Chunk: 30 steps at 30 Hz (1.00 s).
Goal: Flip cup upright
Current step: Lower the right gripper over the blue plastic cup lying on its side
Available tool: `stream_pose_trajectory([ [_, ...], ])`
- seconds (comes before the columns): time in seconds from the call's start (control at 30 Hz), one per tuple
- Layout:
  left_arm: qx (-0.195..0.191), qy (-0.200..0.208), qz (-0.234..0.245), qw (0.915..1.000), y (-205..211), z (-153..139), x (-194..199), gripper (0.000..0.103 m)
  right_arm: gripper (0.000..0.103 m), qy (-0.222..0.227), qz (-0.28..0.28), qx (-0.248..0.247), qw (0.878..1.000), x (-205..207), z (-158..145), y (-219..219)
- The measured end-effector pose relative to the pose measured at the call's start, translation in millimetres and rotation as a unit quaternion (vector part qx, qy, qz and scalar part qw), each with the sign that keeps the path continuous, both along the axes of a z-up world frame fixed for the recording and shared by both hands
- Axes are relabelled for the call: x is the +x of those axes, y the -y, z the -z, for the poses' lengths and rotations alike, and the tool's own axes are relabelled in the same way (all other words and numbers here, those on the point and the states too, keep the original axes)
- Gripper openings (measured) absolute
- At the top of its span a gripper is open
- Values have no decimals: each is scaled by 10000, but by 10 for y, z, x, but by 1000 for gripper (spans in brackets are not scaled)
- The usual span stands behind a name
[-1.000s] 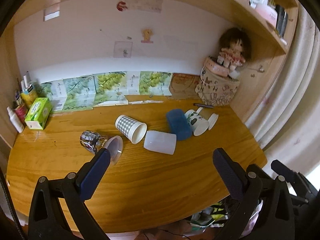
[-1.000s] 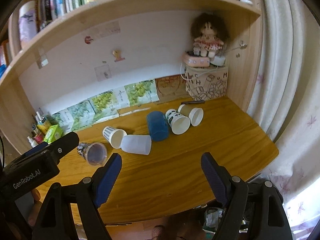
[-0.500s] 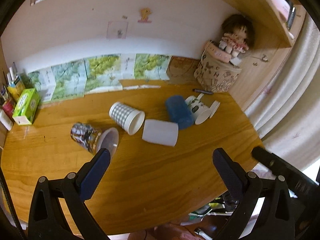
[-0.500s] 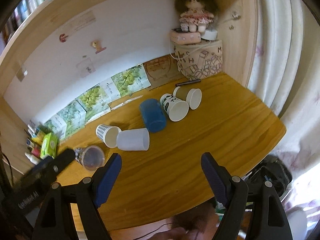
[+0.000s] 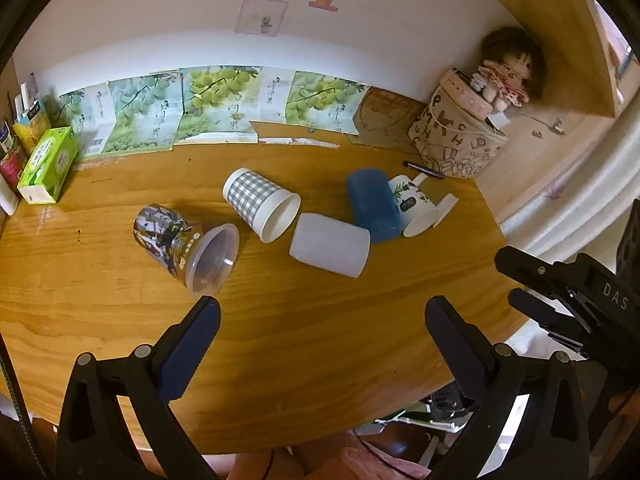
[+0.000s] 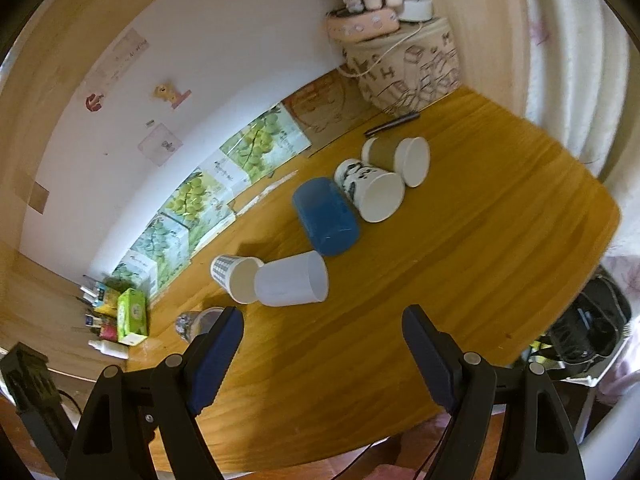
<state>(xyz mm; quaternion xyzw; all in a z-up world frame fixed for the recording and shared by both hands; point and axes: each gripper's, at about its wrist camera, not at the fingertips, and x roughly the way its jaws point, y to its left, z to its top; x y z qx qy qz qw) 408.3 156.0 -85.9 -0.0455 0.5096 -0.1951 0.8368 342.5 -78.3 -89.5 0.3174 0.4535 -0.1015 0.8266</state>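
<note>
On the wooden counter (image 5: 304, 344), six cups lie tipped over in a loose row, none upright yet, so I'd say this is the approach step. Which cup goes first isn't clear. Using the frosted white cup (image 5: 330, 245) as the landmark: the gingham paper cup (image 5: 260, 203) touches its left side, mouth toward us, and the clear printed plastic cup (image 5: 185, 246) sits further left, nearest the left claw (image 5: 320, 322). To its right there's the blue plastic cup (image 5: 373, 204), then a white paper cup with leaf prints (image 6: 370, 190), then a brown paper cup (image 6: 398, 158) behind that. Both claws hang wide with nothing in them; the right claw (image 6: 322, 334) hovers just in front of the frosted cup. Next move probably calls for closing gently across a cup's wall: thin paper and plastic crush easily, and these round bodies roll.
</note>
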Motion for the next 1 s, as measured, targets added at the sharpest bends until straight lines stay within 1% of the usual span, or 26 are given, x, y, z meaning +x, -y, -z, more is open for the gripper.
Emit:
stream_pose_trajectory([
  [0.07,27,-6,-20,10000,58,16,56,102,82,-52,-145,202,9997,135,39,59],
  [0.27,76,-233,-20,9997,309,94,276,102,82,-142,-444,786,9958,484,159,259],
  [0.43,128,-328,5,9994,564,150,417,102,82,-262,-637,1271,9895,814,297,468],
  [0.53,204,-351,-9,9992,706,211,497,102,82,-349,-767,1385,9868,1017,381,565],
  [0.7,236,-502,0,9985,866,341,610,102,82,-559,-1023,1554,9809,1373,570,679],
  [0.87,290,-538,4,9981,974,438,669,102,82,-807,-1174,1653,9759,1636,780,743],
  [1.0,227,-502,49,9985,1019,518,699,102,82,-970,-1240,1694,9729,1790,917,782],
])
